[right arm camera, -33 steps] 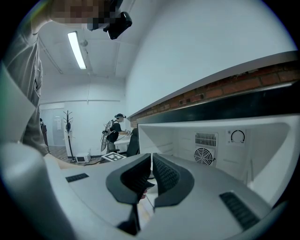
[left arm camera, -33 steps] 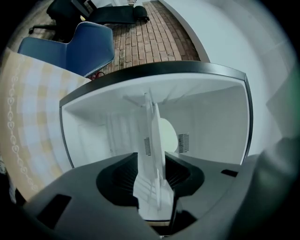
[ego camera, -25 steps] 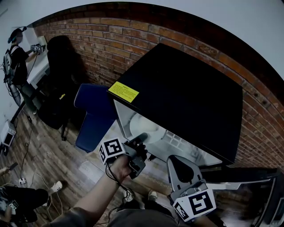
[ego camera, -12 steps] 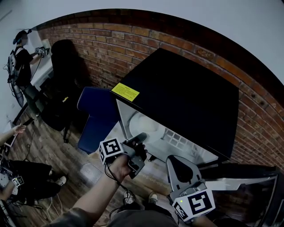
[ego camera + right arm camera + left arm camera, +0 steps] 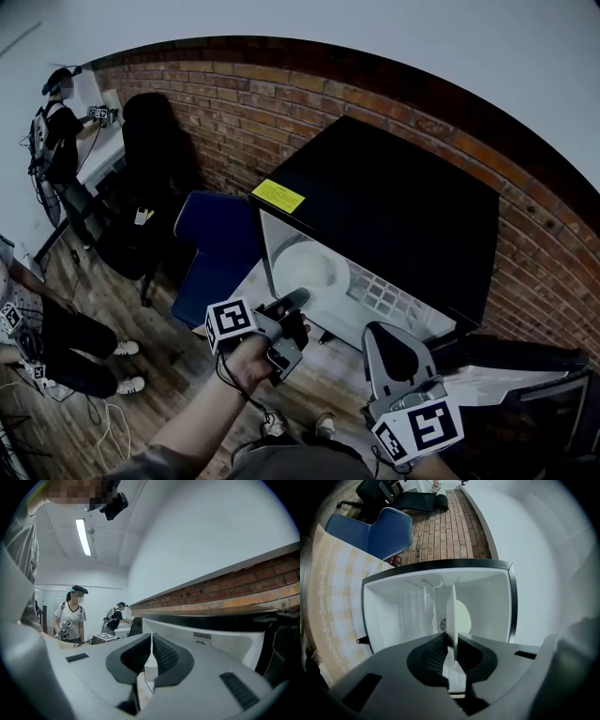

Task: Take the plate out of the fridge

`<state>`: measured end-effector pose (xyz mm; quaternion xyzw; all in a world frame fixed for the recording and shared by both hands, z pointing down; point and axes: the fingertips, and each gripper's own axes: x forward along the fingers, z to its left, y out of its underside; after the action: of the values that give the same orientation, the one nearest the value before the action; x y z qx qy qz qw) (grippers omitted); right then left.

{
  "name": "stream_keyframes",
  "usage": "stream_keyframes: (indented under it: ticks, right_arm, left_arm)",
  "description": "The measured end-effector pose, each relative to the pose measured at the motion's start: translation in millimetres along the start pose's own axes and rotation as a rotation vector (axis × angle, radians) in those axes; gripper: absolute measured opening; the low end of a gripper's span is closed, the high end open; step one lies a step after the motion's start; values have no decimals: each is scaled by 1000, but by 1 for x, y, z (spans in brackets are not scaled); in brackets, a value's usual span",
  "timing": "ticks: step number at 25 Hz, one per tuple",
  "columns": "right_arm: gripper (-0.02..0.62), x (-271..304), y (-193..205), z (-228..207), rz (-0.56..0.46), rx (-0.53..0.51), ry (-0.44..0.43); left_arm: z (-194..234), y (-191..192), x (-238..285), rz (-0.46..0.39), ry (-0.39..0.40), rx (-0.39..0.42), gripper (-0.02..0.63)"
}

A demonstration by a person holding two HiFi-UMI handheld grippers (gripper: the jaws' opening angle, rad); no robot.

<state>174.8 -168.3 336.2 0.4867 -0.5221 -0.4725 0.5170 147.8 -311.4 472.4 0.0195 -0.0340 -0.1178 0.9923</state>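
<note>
Nearest, at about five o'clock in the head view, the right gripper (image 5: 384,330) hangs in front of the open door (image 5: 506,380). Its claw is clenched, the tips meeting with nothing seen pinched between them.

At seven o'clock from the fridge opening, the left gripper (image 5: 292,302) reaches level into the cabinet. Its own view shows its claw grasping the plate (image 5: 302,269) by the near rim, with the rim running edge-on between the two pads.

The plate is white and round and sits in the left half of the fridge (image 5: 394,206) interior, just inside the front frame. I cannot tell whether it is resting on the shelf or already lifted clear of it.

It looks like glazed ware, so it is probably rigid, smooth, fairly heavy for its thickness, and likely to break if knocked or dropped. A pinch at one edge leaves most of its weight hanging beyond the pads, so a deep bite on the rim should hold better than a tip grip. The glaze may slip if the plate tilts.

Beyond the fridge, at ten o'clock, a blue chair (image 5: 211,244) stands beside it, close to the cabinet's left side. A brick wall (image 5: 309,94) runs behind both. At the far nine o'clock edge another person (image 5: 56,131) works at a table.
</note>
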Motion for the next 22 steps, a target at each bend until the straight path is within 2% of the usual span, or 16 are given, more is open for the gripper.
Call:
stream_keyframes:
  ticks: [11, 22]
  right_arm:
    - [32, -5, -18, 20, -46, -11, -42]
    - [32, 6, -26, 51, -70, -22, -137]
  left_arm:
    - [-49, 1, -38, -43, 64, 7, 41]
    - [-79, -14, -96, -129, 116, 40, 41]
